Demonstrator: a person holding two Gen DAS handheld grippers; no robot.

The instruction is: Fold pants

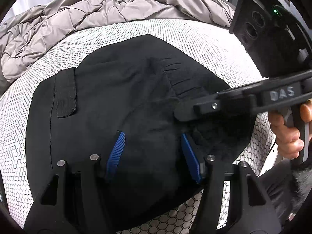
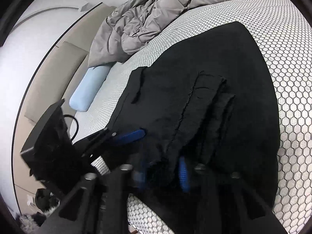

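Black pants (image 1: 120,89) lie folded on the honeycomb-patterned mattress (image 1: 214,44), with a pocket flap at the left and the gathered waistband towards the right. My left gripper (image 1: 154,154) is at the near edge of the pants. Its blue pads stand well apart, with black cloth lying between them. My right gripper (image 1: 181,113) reaches in from the right with its tip on the cloth by the waistband. In the right wrist view the pants (image 2: 224,68) fill the middle. The right gripper (image 2: 161,175) is blurred, with a bunched ridge of cloth pinched between its blue pads. A blue finger (image 2: 130,135) of the left gripper rests on the pants' left edge.
A crumpled grey duvet (image 1: 87,15) is heaped along the far side of the mattress. A light blue roll (image 2: 87,89) lies at the mattress's left edge, with beige floor beyond. A person's hand (image 1: 288,132) grips the right handle. The mattress's near edge runs just below the grippers.
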